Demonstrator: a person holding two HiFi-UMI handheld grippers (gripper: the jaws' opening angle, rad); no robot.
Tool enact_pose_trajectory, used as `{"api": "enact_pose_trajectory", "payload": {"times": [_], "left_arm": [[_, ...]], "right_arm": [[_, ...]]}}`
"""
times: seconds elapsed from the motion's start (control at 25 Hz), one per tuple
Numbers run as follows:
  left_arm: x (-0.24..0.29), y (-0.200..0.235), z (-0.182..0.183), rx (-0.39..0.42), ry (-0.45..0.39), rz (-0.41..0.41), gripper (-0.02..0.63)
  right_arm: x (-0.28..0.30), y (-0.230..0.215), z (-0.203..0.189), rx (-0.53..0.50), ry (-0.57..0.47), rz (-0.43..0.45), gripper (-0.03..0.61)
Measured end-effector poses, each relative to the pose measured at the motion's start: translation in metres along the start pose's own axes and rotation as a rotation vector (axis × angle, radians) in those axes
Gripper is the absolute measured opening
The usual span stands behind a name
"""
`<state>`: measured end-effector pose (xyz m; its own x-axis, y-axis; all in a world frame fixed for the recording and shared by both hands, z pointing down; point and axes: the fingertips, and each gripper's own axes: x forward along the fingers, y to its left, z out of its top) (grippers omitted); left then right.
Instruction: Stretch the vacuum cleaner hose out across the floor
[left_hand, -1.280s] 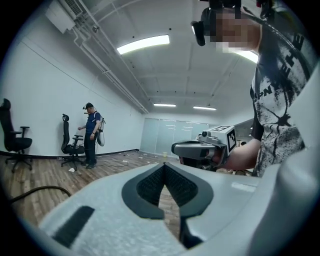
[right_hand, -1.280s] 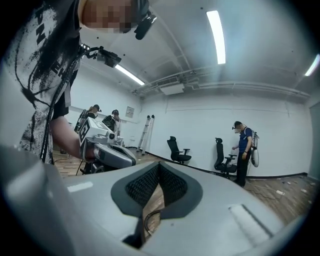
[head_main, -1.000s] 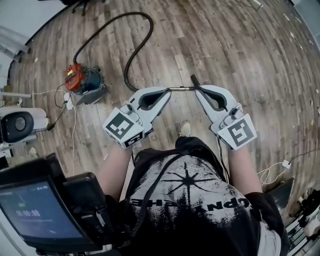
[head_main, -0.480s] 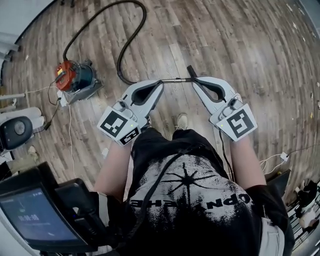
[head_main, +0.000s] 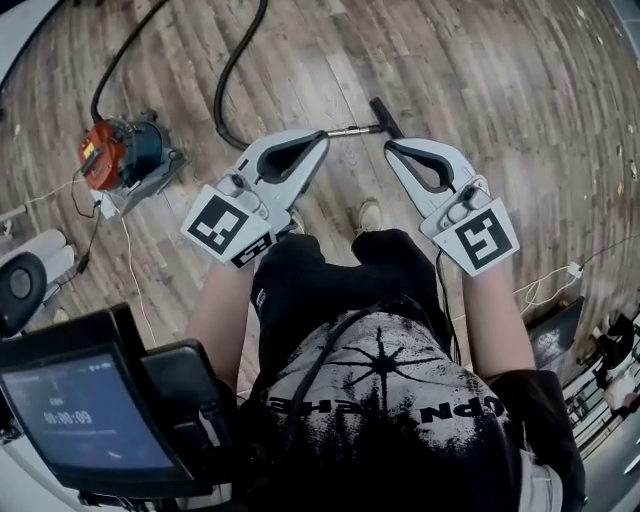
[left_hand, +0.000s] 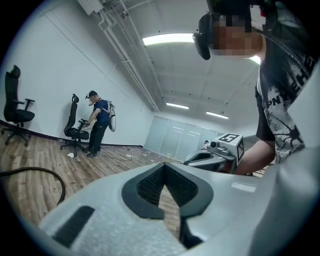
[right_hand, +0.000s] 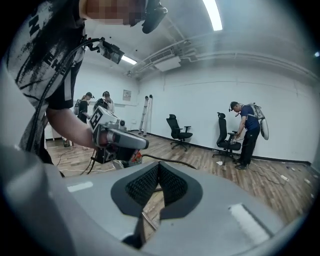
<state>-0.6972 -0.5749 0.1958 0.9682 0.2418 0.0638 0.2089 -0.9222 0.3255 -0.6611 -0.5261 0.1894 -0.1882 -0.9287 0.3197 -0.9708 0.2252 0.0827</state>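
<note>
Now both grippers had come lower than a second before, and the person's knees showed under them, as in a crouch. The left gripper (head_main: 319, 136) and the right gripper (head_main: 391, 147) each had the jaws pressed together. Their own views showed nothing between the pads, only a thin metal piece in the gap below the right pads.

Right of the vacuum (head_main: 125, 150), the tube (head_main: 350, 130) reached from the left tip to the black handle (head_main: 381, 112) by the right tip. It had kept this place during the descent, so it was probably carried, though no grip was visible. The hose (head_main: 218, 105) still curved just right of the vacuum and ran away from it, so the stretching seemed unfinished.
</note>
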Motion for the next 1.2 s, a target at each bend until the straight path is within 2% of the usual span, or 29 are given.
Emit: {"api": "enact_pose_trajectory", "payload": {"times": [0.12,0.24,0.36,0.48,0.64,0.76,0.92,1.12,1.2], "left_arm": [[0.012,0.030,-0.047,-0.014,-0.002,-0.002,0.002],[0.030,0.066,-0.105,-0.014,-0.005,-0.001,0.002],[0.047,0.106,-0.169,-0.017,-0.021,0.014,0.002],[0.059,0.145,-0.239,-0.001,-0.018,0.038,0.002],[0.063,0.182,-0.329,0.019,0.023,0.066,0.002],[0.066,0.192,-0.377,0.047,0.058,0.081,0.002],[0.060,0.195,-0.414,0.081,0.105,0.113,0.002],[0.045,0.192,-0.441,0.047,0.120,0.189,0.002],[0.039,0.194,-0.452,0.024,0.125,0.231,0.002]], "right_arm": [[0.024,-0.005,-0.074,-0.061,0.112,-0.017,0.008],[0.061,-0.005,-0.170,-0.037,0.211,-0.007,0.039],[0.118,0.002,-0.287,-0.028,0.310,0.086,0.120],[0.182,0.011,-0.408,-0.097,0.439,0.183,0.190],[0.254,0.023,-0.540,-0.210,0.587,0.269,0.203],[0.291,0.029,-0.621,-0.276,0.692,0.332,0.215],[0.320,0.022,-0.709,-0.340,0.845,0.374,0.218],[0.338,0.017,-0.770,-0.420,0.932,0.426,0.216],[0.344,0.020,-0.795,-0.402,0.975,0.444,0.216]]}}
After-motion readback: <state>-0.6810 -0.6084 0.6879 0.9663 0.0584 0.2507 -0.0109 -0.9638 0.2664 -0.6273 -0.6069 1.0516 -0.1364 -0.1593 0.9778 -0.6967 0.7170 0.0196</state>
